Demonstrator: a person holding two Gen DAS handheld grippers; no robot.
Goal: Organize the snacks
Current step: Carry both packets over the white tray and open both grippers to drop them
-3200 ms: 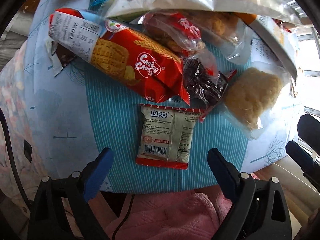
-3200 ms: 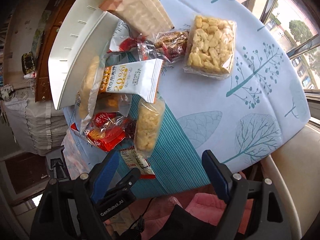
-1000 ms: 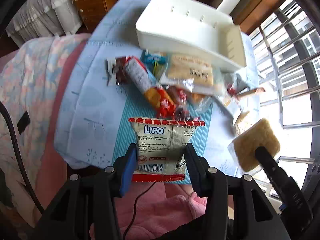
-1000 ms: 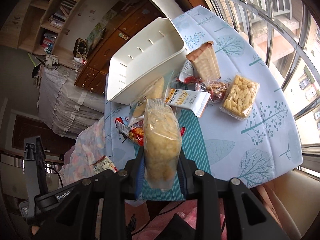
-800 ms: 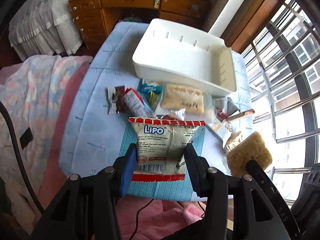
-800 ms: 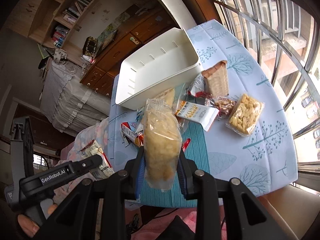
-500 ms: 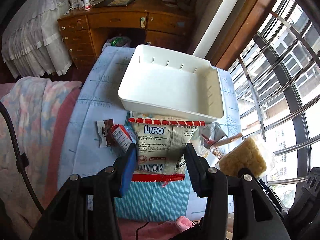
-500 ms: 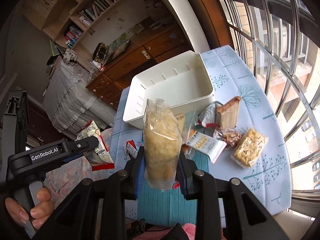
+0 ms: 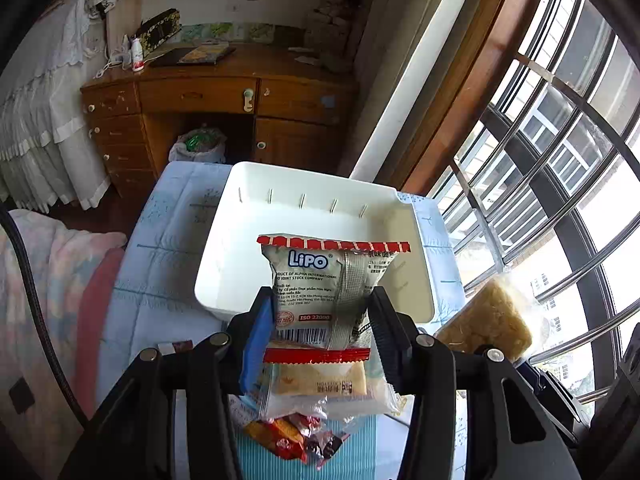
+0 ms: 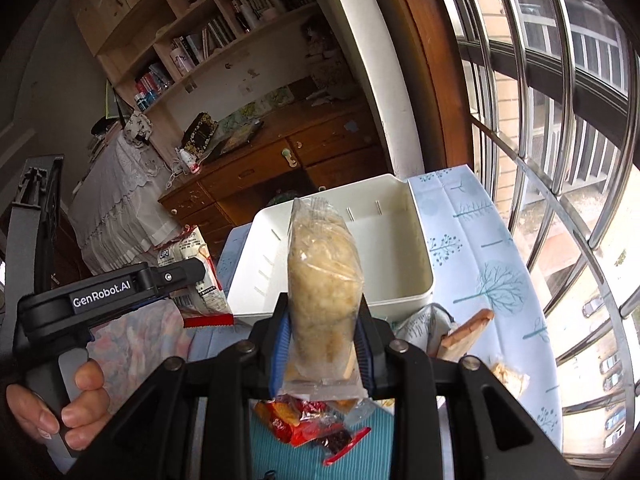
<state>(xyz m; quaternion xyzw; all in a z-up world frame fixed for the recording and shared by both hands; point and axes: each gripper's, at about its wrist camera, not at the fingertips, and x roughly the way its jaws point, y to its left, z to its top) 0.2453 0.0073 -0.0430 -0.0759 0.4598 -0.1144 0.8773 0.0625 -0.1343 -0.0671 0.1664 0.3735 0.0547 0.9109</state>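
Note:
My left gripper [image 9: 320, 320] is shut on a grey Lipo packet [image 9: 326, 290] with red crimped ends, held upright in front of the white bin [image 9: 224, 240]. In the right wrist view my right gripper [image 10: 322, 340] is shut on a clear bag of pale puffed snack [image 10: 324, 280], raised before the same white bin [image 10: 416, 248], which looks empty. The left gripper with the Lipo packet [image 10: 192, 264] appears at the left there, in a person's hand [image 10: 60, 408]. The puffed snack bag [image 9: 488, 320] shows at the right of the left wrist view.
Loose snack packets [image 9: 304, 412] lie on the blue cloth-covered table [image 9: 168, 240] below both grippers; more packets [image 10: 464, 336] sit right of the bin. A wooden desk [image 9: 224, 96] stands behind the table, a barred window [image 9: 560, 160] to the right, a bed [image 9: 48, 280] to the left.
Both grippers have risen and tilted up with their packets; the white bin now sits behind each packet, and the snack pile has dropped to the bottom of each view.

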